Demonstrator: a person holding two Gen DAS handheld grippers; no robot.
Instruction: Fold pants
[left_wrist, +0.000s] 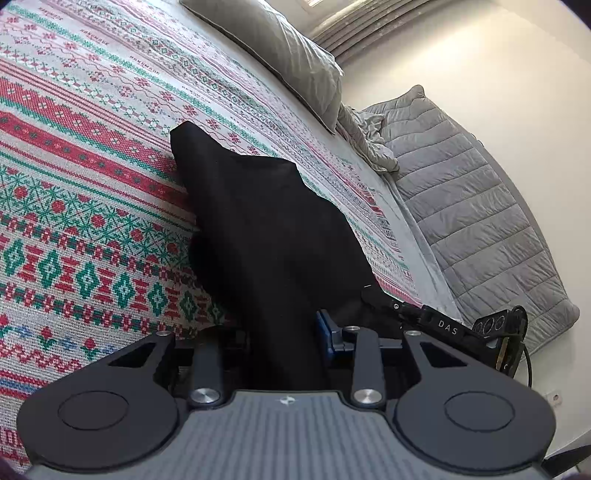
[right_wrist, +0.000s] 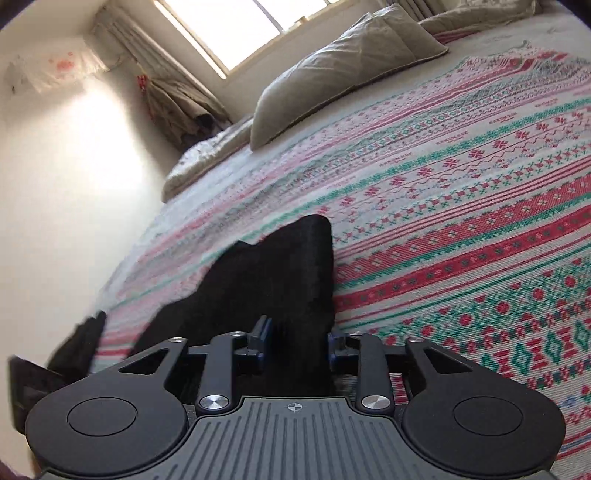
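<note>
Two grippers (left_wrist: 284, 339) (right_wrist: 299, 343), one black pants (left_wrist: 273, 221), two pillows (right_wrist: 347, 70)

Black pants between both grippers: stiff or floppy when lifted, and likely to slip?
Probably floppy: the black pants drape in soft folds from the left gripper down onto the patterned bedspread. Likely light, since a bunched edge between the right gripper fingers stands up. The matte weave suggests little slip, though that's uncertain.
</note>
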